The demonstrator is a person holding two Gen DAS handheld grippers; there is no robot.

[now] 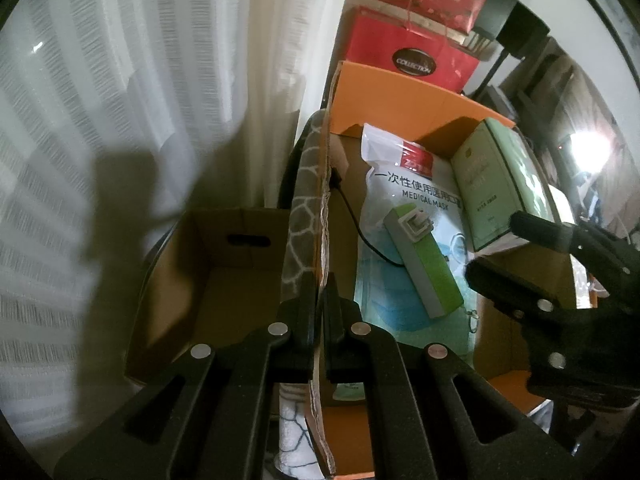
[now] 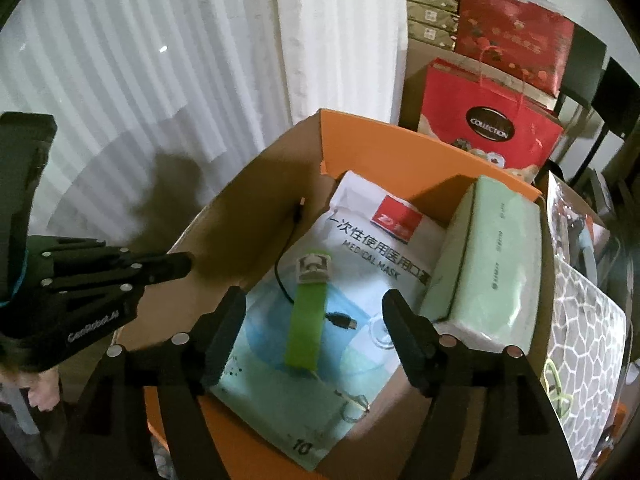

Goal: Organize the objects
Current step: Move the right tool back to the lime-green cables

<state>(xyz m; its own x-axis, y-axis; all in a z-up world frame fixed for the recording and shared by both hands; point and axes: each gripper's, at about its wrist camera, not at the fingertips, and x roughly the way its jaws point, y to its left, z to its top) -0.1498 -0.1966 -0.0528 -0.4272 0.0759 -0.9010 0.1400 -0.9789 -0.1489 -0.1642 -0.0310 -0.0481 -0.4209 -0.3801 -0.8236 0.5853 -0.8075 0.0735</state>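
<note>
Left gripper (image 1: 318,312), jaws clenched on the orange box's side flap (image 1: 325,216); right gripper (image 2: 314,320), jaws released, above the green power bank (image 2: 306,320) lying on the mask pack (image 2: 360,240) inside. Likely next: descend, grasp the bank.

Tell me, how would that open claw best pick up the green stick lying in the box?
Judging by its pose, grip the green stick across its narrow width near the middle, coming straight down from above. It lies flat on the mask pack inside the box, so only its long sides are free. The right gripper hovers open over it; its black cable trails left.
</note>
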